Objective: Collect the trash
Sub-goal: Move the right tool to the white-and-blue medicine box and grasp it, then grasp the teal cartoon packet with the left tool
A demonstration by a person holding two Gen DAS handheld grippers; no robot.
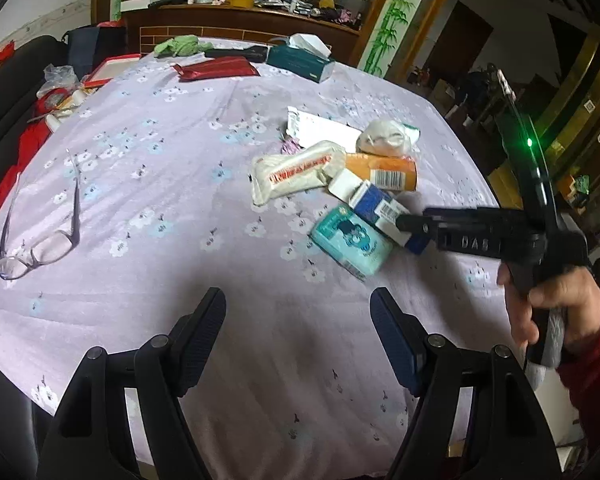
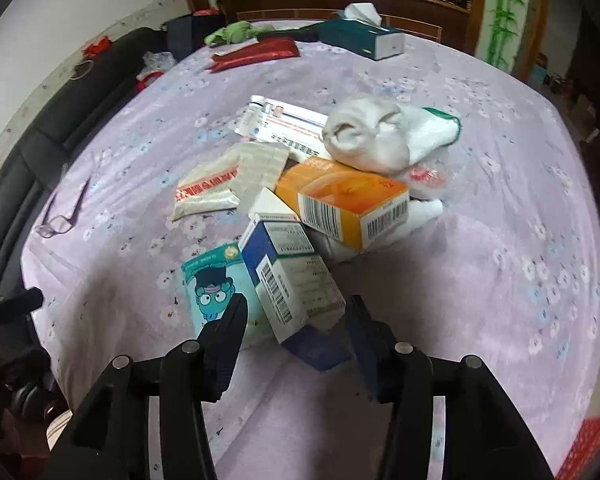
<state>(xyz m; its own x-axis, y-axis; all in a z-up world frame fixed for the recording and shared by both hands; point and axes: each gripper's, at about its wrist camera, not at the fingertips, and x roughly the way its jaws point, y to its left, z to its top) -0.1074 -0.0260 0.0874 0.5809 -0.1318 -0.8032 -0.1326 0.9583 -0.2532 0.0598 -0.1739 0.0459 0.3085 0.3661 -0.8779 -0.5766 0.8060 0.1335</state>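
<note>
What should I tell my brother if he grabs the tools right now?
Left tool: open, empty, hovering over the tablecloth.
Right tool: open, straddling the blue box, not yet shut.
The trash is one heap mid-table: blue box, orange box, teal pack, sachet, white wad.
Nothing is collected yet; everything is left.

Your right gripper (image 1: 404,226) hides the near end of the blue box (image 1: 374,204) in the left wrist view, and it is motion-blurred there. In the right wrist view the box (image 2: 288,280) covers part of the teal pack (image 2: 210,288). The orange box (image 2: 340,200) hides most of a white bottle (image 2: 426,210). Print on every package is too small to read. Your sleeve (image 1: 592,364) is cut by the frame edge.
</note>
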